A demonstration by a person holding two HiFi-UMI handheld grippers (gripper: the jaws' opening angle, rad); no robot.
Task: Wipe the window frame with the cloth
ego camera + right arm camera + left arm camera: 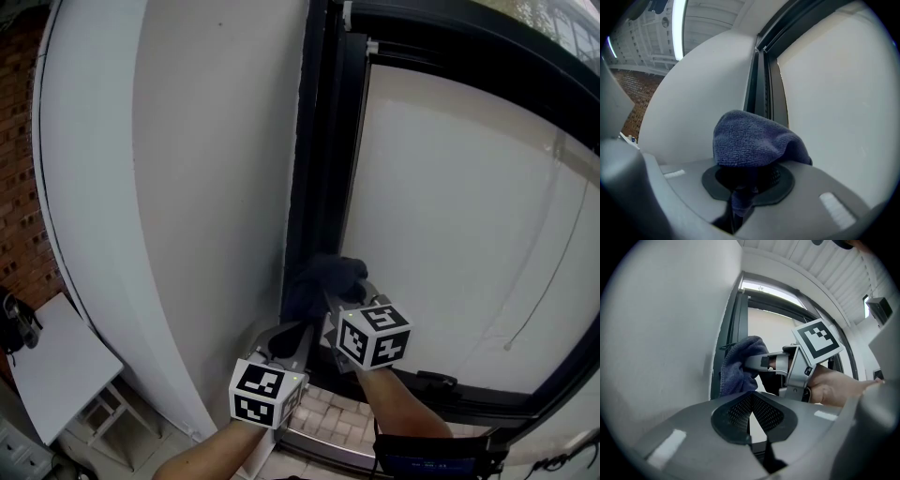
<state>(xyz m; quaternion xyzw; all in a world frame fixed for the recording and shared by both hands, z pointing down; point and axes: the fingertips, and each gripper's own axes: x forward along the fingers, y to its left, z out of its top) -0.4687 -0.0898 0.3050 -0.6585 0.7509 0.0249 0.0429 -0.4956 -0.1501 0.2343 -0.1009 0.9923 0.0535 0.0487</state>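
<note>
The right hand-held gripper (749, 180) is clamped on the blue cloth (754, 140) at the dark window frame (314, 169), middle of the picture, and the cloth could pull out if it snags; the left hand-held gripper (750, 416), jaws together and empty, sits just below.

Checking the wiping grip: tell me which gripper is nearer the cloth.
Right. The right gripper is clamped on the cloth; the left gripper, shut and empty, sits beside it.

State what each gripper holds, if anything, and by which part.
Right gripper: the blue cloth, pinched by a bunched fold on its underside. Left gripper: nothing, its fingers closed together.
</note>
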